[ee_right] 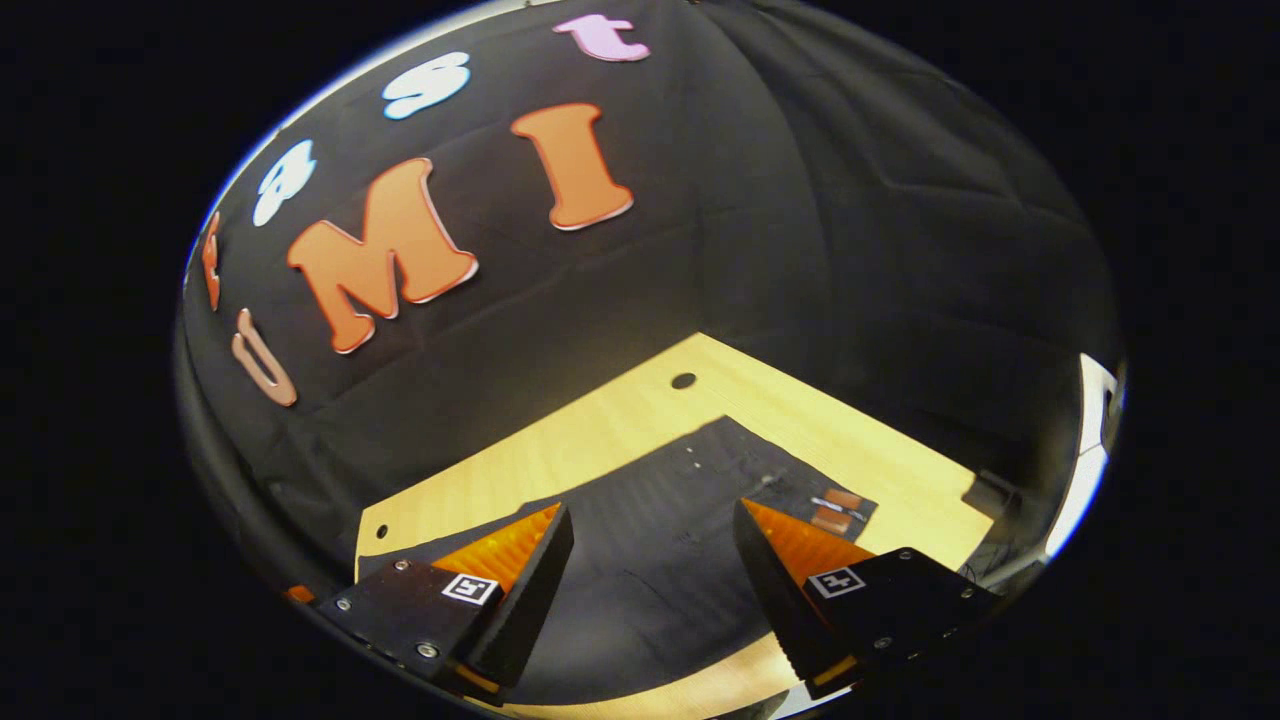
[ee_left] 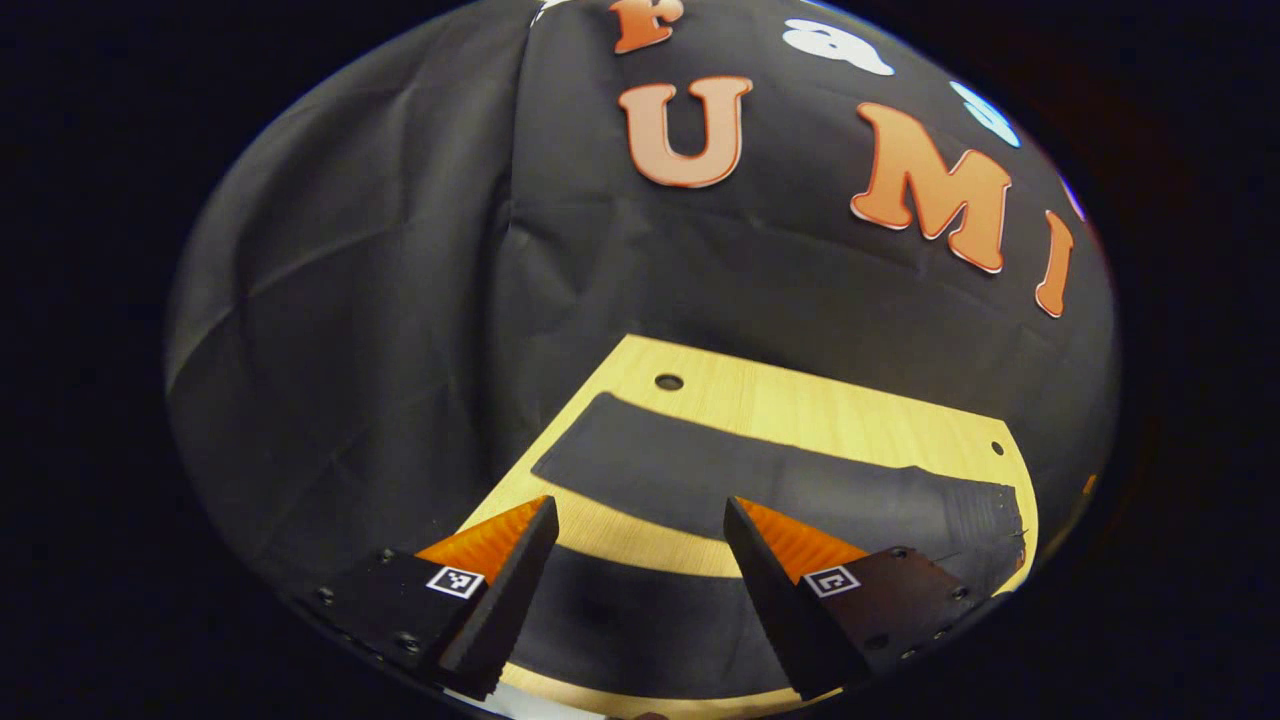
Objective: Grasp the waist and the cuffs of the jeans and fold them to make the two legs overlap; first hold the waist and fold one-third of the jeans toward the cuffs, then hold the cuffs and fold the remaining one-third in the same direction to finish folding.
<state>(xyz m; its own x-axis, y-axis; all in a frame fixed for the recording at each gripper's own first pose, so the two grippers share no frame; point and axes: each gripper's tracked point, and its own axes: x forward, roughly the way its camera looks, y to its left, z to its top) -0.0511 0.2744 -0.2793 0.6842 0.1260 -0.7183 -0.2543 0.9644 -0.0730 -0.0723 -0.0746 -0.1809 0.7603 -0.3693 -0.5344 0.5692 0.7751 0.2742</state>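
Jeans material: dark, matte denim, the jeans (ee_left: 760,480) lie flat on the table (ee_left: 800,405); in the left gripper view two long leg strips show with a band of bare wood between them, the far one running from 9 o'clock to 3 o'clock.
Cuffs: the far leg's end (ee_left: 985,510) sits at 4 o'clock in the left gripper view, stitched in fine ribs with a slightly frayed corner.
Waist: in the right gripper view the jeans (ee_right: 660,520) widen into a broad panel; a small leather-coloured patch (ee_right: 835,508) lies at 3 o'clock of the view's middle, near the cloth's edge.
Table: pale wood grain, smooth, with a round hole (ee_left: 669,382) near the far edge and a smaller one (ee_left: 997,448) towards 3 o'clock.
Left gripper: the left gripper (ee_left: 640,520) hangs above the near leg, fingers spread wide, nothing between them.
Right gripper: the right gripper (ee_right: 655,525) hovers over the waist panel, fingers wide apart, gripping nothing.
Open room: bare wood rims the denim at 12 o'clock in both views; in the right gripper view a wide bare stretch (ee_right: 560,430) runs towards 10 o'clock.
Surroundings: creased black cloth wall (ee_left: 400,300) rises just behind the table's far edge.
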